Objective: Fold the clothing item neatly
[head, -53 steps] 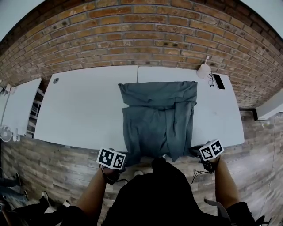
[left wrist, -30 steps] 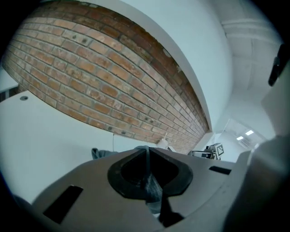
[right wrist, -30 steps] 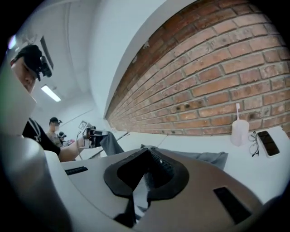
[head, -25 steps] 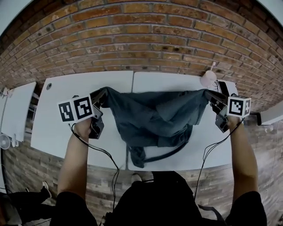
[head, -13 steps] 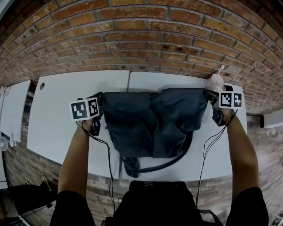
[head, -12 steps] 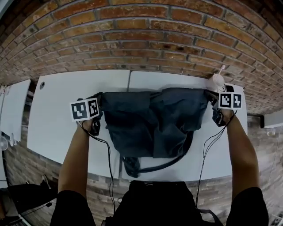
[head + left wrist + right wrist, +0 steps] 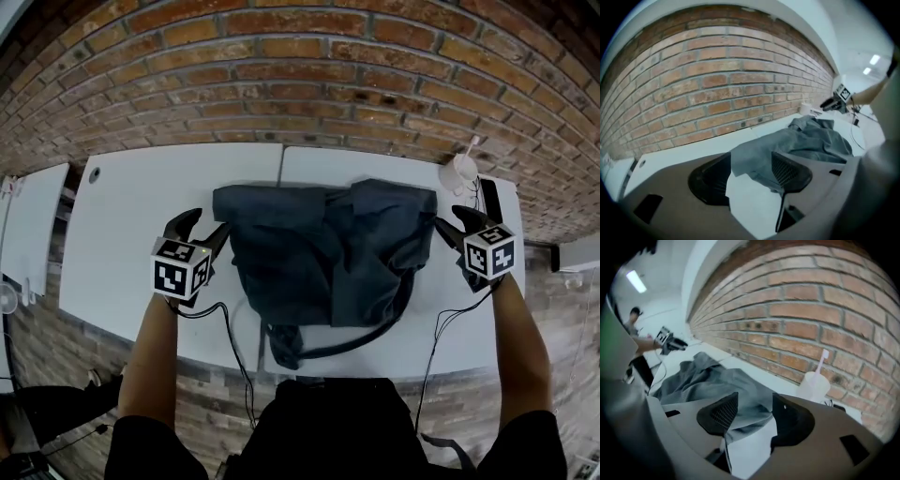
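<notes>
A dark grey-blue garment (image 7: 328, 248) lies folded over on the white table (image 7: 131, 216); one dark strip of it trails over the front edge. My left gripper (image 7: 208, 225) is at its far left corner and my right gripper (image 7: 452, 221) at its far right corner. In the left gripper view the left gripper (image 7: 750, 161) has just been opening, and the garment (image 7: 811, 140) corner lies loose between its spread jaws. In the right gripper view the right gripper (image 7: 754, 401) has also just been opening, with the garment (image 7: 708, 378) corner slack between its jaws, unpinched.
A white cup (image 7: 459, 172) with a stick in it and a black phone (image 7: 486, 192) sit by the right gripper, near the brick wall (image 7: 300, 84). A second white table (image 7: 28, 225) stands at the left. Cables hang from both grippers.
Both grippers carried the garment's near edge up and over to the far side, then sank to the table. Their jaws went from shut on the cloth to open, letting it go.
</notes>
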Demonstrator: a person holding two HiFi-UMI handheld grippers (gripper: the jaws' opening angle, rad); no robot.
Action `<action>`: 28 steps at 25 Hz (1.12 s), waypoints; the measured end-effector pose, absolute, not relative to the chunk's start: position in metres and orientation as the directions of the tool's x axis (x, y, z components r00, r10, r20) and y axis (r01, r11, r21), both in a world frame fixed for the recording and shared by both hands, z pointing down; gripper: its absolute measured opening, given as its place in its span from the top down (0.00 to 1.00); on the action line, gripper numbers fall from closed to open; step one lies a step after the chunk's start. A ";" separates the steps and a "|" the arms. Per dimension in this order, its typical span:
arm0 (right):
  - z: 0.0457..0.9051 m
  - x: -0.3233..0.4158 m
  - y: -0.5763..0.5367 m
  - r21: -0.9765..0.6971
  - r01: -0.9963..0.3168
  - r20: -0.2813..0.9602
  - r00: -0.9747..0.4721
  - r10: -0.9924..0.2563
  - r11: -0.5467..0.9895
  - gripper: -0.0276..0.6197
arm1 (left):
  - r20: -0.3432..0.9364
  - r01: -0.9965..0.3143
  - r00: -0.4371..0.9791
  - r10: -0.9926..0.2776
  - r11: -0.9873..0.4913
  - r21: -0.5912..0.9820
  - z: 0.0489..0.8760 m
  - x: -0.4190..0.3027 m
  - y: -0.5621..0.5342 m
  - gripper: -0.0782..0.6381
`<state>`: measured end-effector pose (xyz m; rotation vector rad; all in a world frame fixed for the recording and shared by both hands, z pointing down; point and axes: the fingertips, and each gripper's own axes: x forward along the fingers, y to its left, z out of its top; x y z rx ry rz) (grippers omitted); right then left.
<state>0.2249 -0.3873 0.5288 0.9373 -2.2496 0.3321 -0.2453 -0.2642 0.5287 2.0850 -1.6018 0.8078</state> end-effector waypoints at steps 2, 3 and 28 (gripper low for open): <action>0.528 0.203 -0.343 0.114 -0.565 0.691 -0.546 -0.474 0.817 0.64 | 0.688 -0.903 0.271 -0.673 -0.426 -0.060 0.535 -0.208 -0.236 0.51; 0.533 0.192 -0.317 0.136 -0.492 0.711 -0.556 -0.430 0.860 0.63 | 0.715 -0.860 0.316 -0.623 -0.506 -0.061 0.542 -0.188 -0.219 0.47; 0.661 0.137 -0.141 0.113 -0.021 0.974 -0.194 -0.115 0.993 0.56 | 0.938 -0.478 0.310 -0.153 -0.878 0.014 0.660 -0.081 -0.113 0.47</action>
